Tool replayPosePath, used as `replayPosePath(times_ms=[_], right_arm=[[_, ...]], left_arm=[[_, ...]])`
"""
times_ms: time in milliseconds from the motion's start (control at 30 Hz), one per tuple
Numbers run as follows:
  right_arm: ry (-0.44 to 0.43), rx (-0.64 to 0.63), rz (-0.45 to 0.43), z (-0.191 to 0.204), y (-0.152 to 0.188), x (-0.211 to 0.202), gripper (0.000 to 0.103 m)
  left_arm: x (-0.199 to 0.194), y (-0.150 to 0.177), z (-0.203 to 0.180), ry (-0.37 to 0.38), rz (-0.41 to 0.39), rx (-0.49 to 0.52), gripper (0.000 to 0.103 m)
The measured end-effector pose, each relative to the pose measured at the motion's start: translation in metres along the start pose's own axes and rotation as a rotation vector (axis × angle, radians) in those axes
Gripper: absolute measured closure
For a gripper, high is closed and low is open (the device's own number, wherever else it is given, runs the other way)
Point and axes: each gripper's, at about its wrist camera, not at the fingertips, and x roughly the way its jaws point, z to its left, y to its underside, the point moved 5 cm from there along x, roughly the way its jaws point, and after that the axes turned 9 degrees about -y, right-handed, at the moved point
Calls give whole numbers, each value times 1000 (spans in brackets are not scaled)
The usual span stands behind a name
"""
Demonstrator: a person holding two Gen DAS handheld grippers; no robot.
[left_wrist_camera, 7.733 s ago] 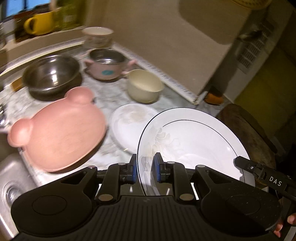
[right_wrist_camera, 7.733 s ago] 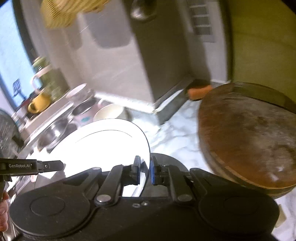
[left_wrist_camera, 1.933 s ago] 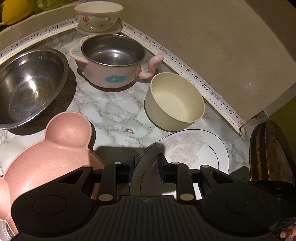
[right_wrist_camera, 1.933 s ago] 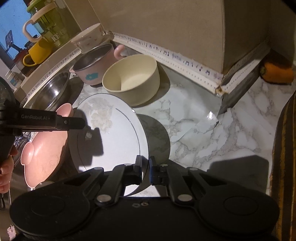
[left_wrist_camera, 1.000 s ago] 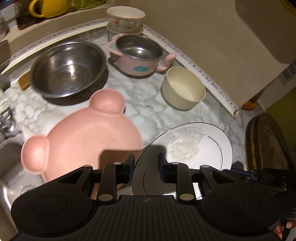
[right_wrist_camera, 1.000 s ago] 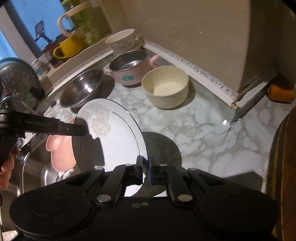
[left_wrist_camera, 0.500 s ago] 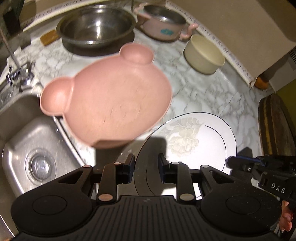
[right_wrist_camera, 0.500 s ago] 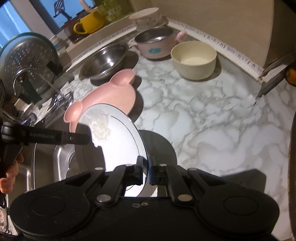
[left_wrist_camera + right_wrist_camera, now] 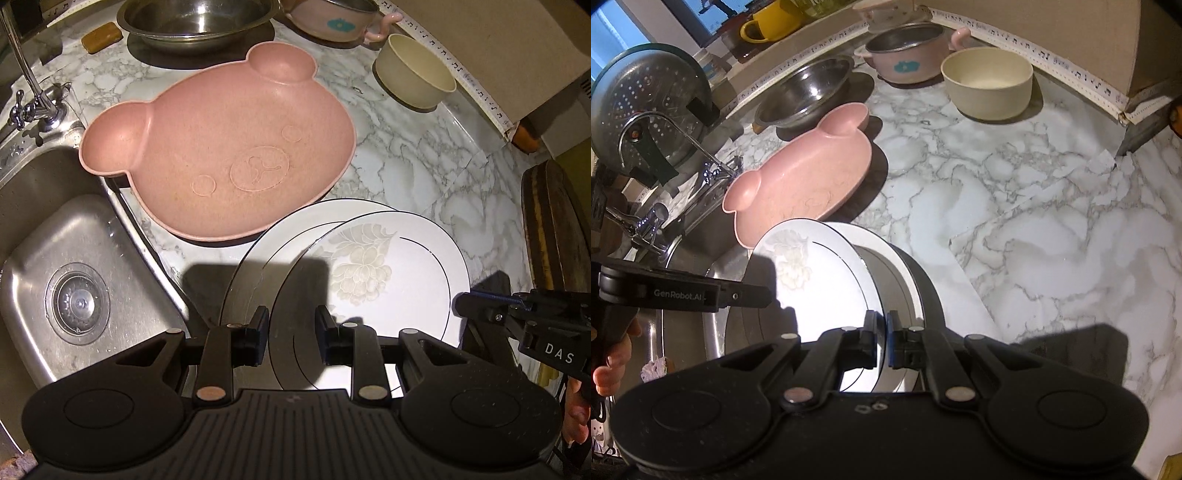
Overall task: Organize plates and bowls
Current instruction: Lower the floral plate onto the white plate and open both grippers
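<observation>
Two white plates are stacked, a small floral plate (image 9: 369,266) lying in a larger black-rimmed plate (image 9: 251,266). My left gripper (image 9: 291,326) is shut on their near rim. My right gripper (image 9: 882,332) is shut on the opposite rim, and its tip (image 9: 461,304) shows at the stack's right edge. The stack (image 9: 812,280) hangs over the counter beside the sink, casting a shadow below. The pink bear-shaped plate (image 9: 229,147) lies just beyond it. I cannot tell whether the stack touches the counter.
A steel sink (image 9: 74,258) with a tap (image 9: 33,103) lies left. At the back stand a steel bowl (image 9: 195,18), a pink pot (image 9: 332,22) and a cream bowl (image 9: 413,70). A wooden board (image 9: 554,229) is at the right, a colander (image 9: 646,103) far left.
Both grippers have carried the stacked plates away from the back bowls, towards the sink and lower. The pink plate and sink have come into full view. Both grips are unchanged.
</observation>
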Motion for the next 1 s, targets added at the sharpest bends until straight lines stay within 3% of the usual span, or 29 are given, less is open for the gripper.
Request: replayPosePath(times_ms=[400, 1000], right_arm=[[27, 15, 36, -3, 8, 12, 97], [24, 44, 37, -10, 9, 23, 97]], left_arm=[[13, 10, 1, -11, 23, 14, 78], [7, 10, 4, -6, -21, 36, 78]])
